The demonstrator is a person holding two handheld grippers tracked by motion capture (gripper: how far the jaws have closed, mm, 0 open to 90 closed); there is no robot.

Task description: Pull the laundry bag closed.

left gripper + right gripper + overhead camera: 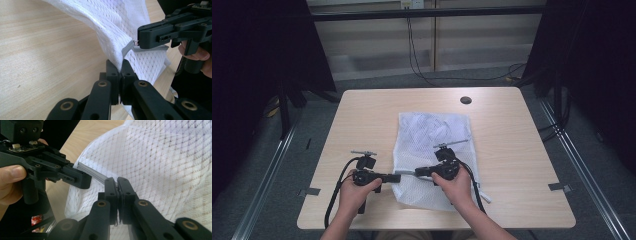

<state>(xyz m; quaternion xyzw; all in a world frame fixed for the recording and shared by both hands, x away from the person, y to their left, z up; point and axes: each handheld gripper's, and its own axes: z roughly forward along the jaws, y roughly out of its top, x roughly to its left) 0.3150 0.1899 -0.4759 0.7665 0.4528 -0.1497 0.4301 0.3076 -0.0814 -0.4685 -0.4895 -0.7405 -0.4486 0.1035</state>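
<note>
A white mesh bag (434,142) lies flat in the middle of the wooden table (362,120), with white cloth showing inside it. Its near left edge carries a grey zipper band (127,47), lifted off the table. My left gripper (398,177) is shut on the mesh edge beside that band; its closed tips (119,66) pinch the fabric. My right gripper (417,173) faces it from the right, shut on the zipper band (93,173) with its tips (117,182) pressed together. The right gripper (140,41) meets the band at a small metal piece. The two grippers' tips are a short way apart.
A dark round hole (465,100) sits in the table near its far edge. Cables (422,70) run over the floor behind the table. Black curtains and stands flank both sides. Bare wood lies left and right of the bag.
</note>
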